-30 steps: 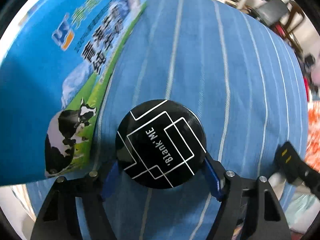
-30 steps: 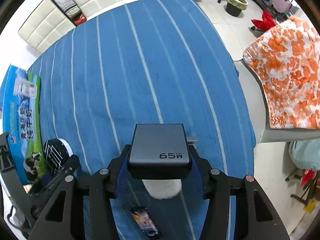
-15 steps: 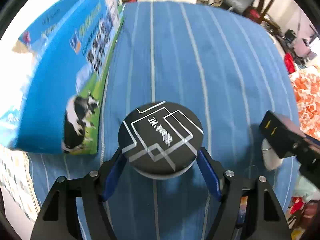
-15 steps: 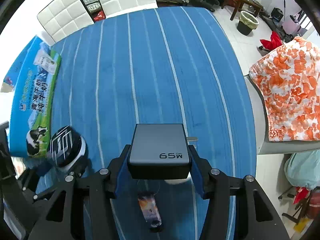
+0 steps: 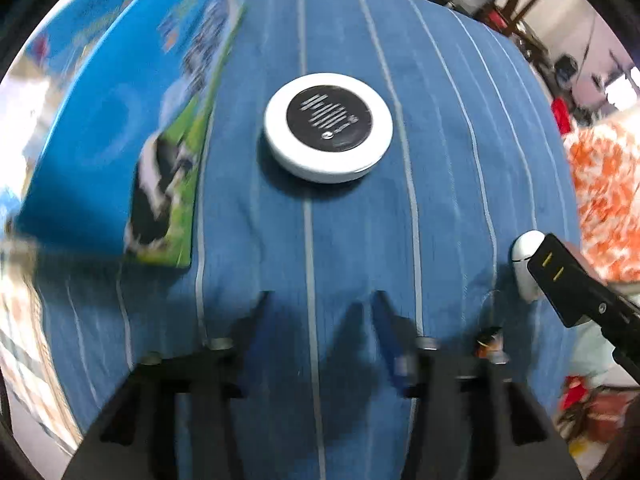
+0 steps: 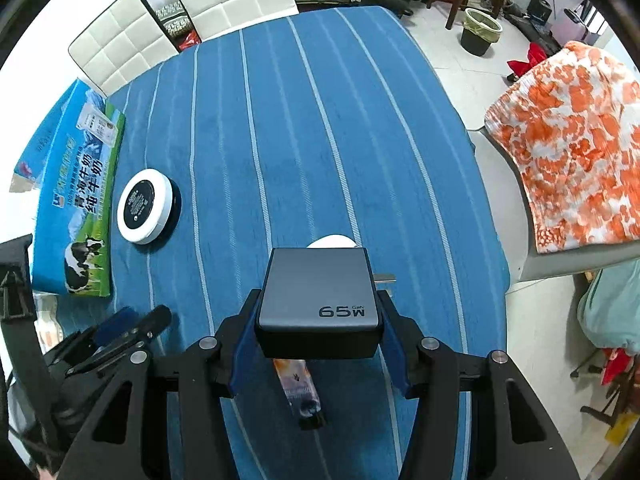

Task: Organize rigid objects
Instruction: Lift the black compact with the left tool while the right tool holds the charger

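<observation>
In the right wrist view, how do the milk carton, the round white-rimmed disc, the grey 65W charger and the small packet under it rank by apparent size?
1. Milk carton
2. 65W charger, though it looks enlarged because it sits close to the camera in the right gripper
3. Round disc
4. Small packet, partly hidden, so unsure

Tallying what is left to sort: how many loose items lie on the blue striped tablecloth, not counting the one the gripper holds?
4: blue milk carton box at left edge, round white-rimmed black disc beside it, white oval object behind the held charger, small printed packet below it. More may be hidden.
</observation>
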The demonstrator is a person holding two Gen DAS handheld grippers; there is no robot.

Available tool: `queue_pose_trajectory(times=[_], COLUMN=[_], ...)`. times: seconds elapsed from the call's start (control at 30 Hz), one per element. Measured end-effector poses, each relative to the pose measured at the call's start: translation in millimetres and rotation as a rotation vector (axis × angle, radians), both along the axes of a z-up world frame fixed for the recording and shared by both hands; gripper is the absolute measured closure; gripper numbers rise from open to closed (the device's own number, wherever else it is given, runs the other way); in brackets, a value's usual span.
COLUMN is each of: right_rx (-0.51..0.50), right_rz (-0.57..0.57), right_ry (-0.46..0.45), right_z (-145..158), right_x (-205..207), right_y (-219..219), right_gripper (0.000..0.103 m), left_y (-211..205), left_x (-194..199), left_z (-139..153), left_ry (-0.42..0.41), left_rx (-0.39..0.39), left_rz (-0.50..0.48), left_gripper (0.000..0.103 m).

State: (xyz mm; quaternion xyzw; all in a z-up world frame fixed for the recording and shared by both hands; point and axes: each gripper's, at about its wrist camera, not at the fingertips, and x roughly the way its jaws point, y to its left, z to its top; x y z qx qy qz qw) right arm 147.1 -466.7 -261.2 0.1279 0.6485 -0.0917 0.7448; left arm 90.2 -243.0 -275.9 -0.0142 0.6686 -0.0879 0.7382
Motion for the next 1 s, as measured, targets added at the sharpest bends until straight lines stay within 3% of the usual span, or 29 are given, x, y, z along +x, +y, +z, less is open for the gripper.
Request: queue_pose_trajectory(times=[0.1,0.17,0.23,0.3,0.4,0.6,0.7,0.77,0.8,0.93,1.0], right_rx=[0.019,0.036,0.042,0.037,0.022,-0.014,-0.005,0.001,-0.001,0.009,0.013], right_rz=[-0.025,-0.046,-0.064,-0.081,-0.090,-0.070,-0.074,-0.071,-0.067,-0.071,-0.074], right_ry=[-0.005,-0.009,-0.013,-0.021,-0.033,-0.041,-0.027,-0.020,-0.019,-0.009,-0.011], right_z=[4,6,9,12,17,19,13,9,7,0,-2], right_x=[-3,-4,-1,6,19,44,51,53,54,54,55], right_y=[-5,-9,-14,-20,-28,-36,-38,-38,-38,-38,-37], right_gripper=[0.047,0.047,0.047,0.047,0.046,0.046,0.046,0.046,0.046,0.046,0.046], left_y=[1,-6,-11,-18,-29,-26,-37,-42,-45,-57,-55], left_x=[5,16,28,49,76,107,114,124,130,133,116], left_z=[20,39,42,35,10,-23,-24,-20,-15,-12,-11], left_ry=[-0.035,-0.084,-0.111,-0.103,0.000,0.084,0.021,-0.011,-0.030,-0.048,-0.046], left_rx=[-0.017,-0.013,-0.002,0.029,0.031,0.085,0.133,0.117,0.111,0.125,0.121], left_rz=[0.008,0.051,0.107,0.166,0.213,0.307,0.289,0.287,0.288,0.216,0.193], left_gripper=[0.027,0.008,0.005,0.005,0.005,0.005,0.005,0.026,0.030,0.029,0.030])
